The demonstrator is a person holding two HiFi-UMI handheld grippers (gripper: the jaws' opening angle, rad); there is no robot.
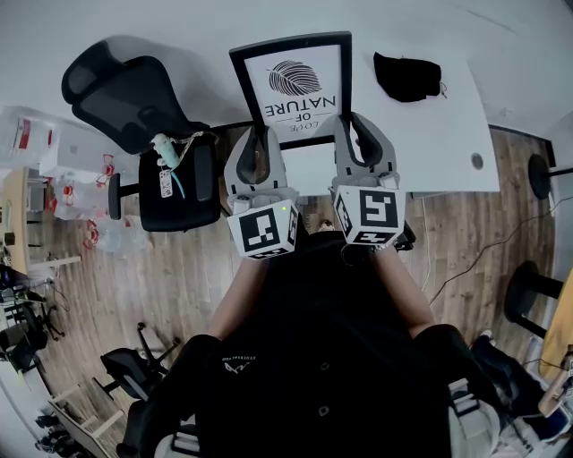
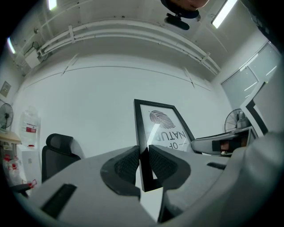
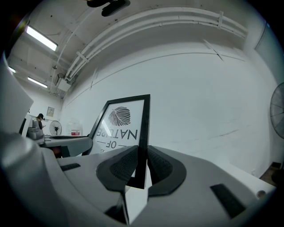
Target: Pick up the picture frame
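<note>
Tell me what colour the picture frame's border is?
Black. The picture frame shows best in the head view.

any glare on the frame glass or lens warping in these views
Head view: strong fisheye, the edges of the white table bow, no glare on the black picture frame with the leaf print. Left gripper view: a pale diagonal glare streak crosses its glass, ceiling strip lights blow out. Right gripper view: only a faint streak, dark corners.

L gripper (image 1: pixel 258 134) & R gripper (image 1: pixel 351 125): pale grey shells, black ribbed pads (image 2: pixel 128 164) on jaws, b/w square-marker cubes (image 1: pixel 264 230); green LED (image 1: pixel 284 209) on L cube. Black top (image 1: pixel 322 358), small white logo (image 1: pixel 237 364).
</note>
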